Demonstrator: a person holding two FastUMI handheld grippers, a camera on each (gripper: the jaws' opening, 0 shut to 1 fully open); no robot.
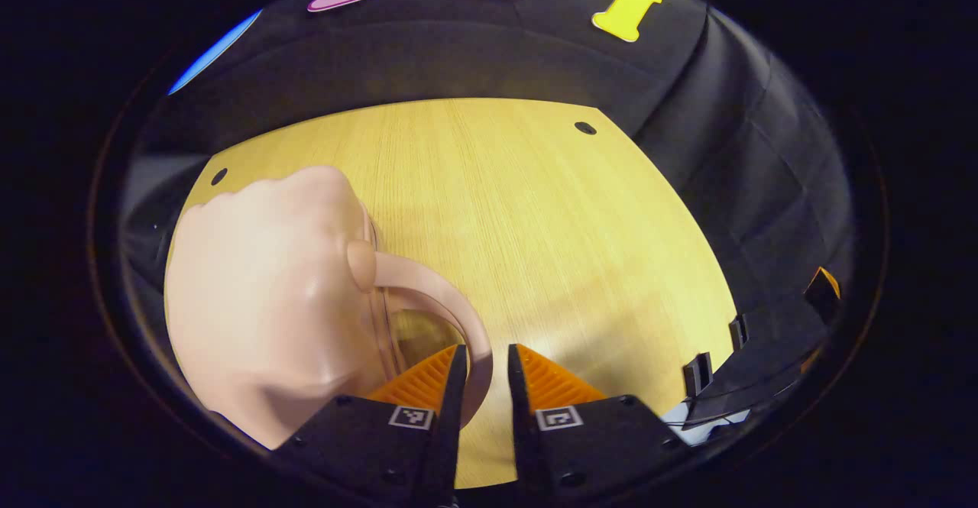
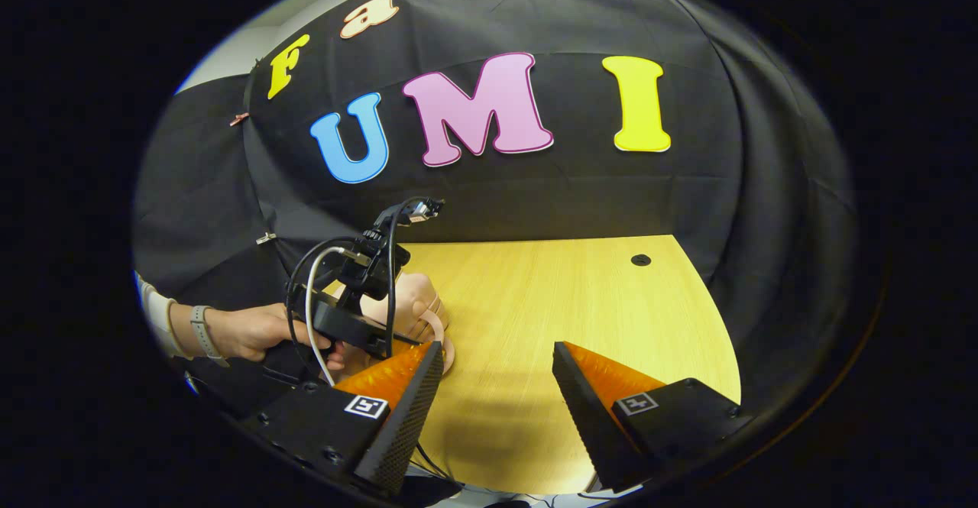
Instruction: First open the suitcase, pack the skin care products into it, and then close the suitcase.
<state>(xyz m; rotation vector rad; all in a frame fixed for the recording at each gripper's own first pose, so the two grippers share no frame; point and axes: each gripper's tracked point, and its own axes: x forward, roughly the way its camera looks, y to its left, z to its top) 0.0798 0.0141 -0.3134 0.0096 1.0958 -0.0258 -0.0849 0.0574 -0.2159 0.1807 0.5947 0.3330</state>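
Left gripper view: pale pink suitcase (image 1: pixel 267 302) lies on the wooden table (image 1: pixel 550 225), lid down, its curved handle (image 1: pixel 451 305) arching out toward the table's middle. The left gripper (image 1: pixel 483 374) has its fingers nearly together around the handle's lower end; the loop passes between them, but whether both press on it I cannot tell. No skin care products to note from where the cameras look.

Right gripper view: the right gripper (image 2: pixel 497 378) hangs on the far side of the handle from the shell, jaws wide apart, holding nothing. Beyond it, a hand (image 2: pixel 260 332) holds the other gripper (image 2: pixel 359 302) against the suitcase (image 2: pixel 416 302).

Judgement: opening step, barely begun. To do it well, get a firm pinch on the handle before lifting, and lift in line with the hinge rather than dragging the case sideways; the smooth shell looks likely to slide. The free gripper could steady the lower half.

Room: bare table spreads from the handle side out to the rounded edge, ample for a swinging lid. Behind the suitcase the table edge and the black cloth wall sit close; keep the case from creeping that way.
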